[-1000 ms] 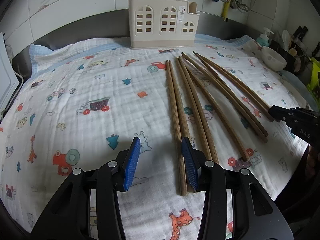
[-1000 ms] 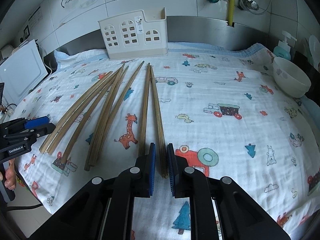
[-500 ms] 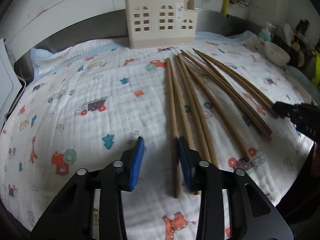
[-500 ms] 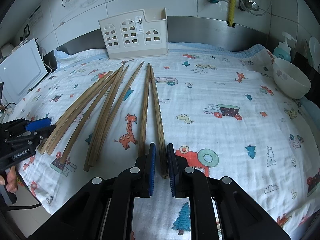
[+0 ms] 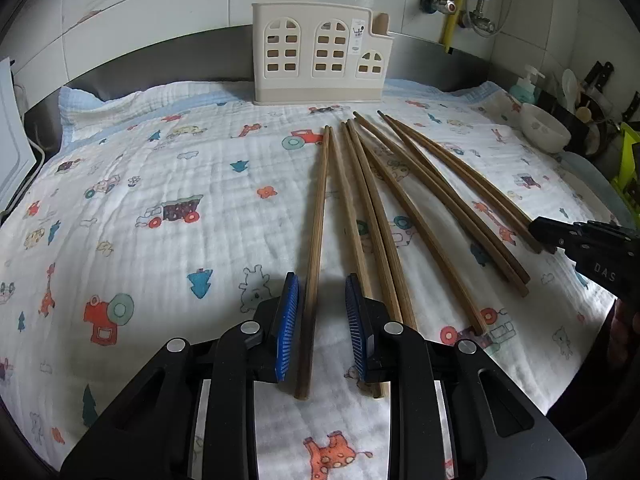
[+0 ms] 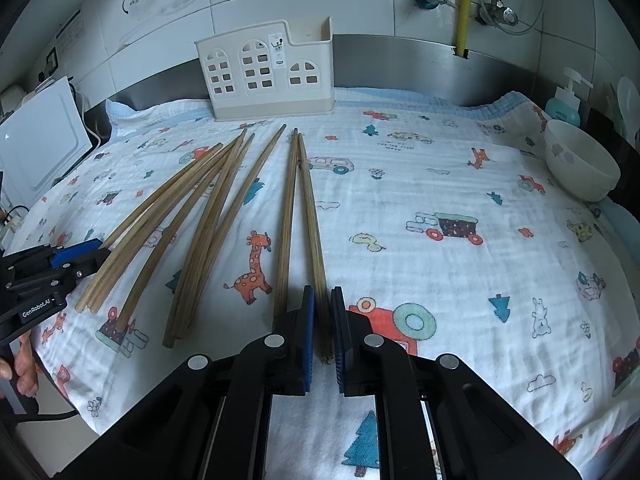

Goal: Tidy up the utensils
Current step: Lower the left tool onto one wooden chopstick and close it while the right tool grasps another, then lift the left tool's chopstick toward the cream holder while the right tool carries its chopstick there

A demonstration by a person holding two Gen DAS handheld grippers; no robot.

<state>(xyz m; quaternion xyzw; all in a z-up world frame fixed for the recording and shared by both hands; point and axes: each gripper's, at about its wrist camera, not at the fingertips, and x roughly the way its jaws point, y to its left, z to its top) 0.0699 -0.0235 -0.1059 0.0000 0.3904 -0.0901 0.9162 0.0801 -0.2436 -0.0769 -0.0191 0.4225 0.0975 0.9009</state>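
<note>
- My left gripper is closing its blue pads around the leftmost chopstick; that stick lies between them, and a gap shows on both sides, so nothing is gripped
- My right gripper has its pads drawn together on the rightmost chopstick, near its butt end
- The other wooden chopsticks fan out on the printed cloth, tips toward 12 o'clock
- At 12 o'clock stands the cream utensil holder with window cut-outs and a small sticker too small to read
- The left tool's body reads "GenRobot.AI" in the right wrist view; "DAS" shows on the right tool at 3 o'clock in the left wrist view
- A white bowl sits at 2 o'clock, a soap pump bottle behind it
</note>
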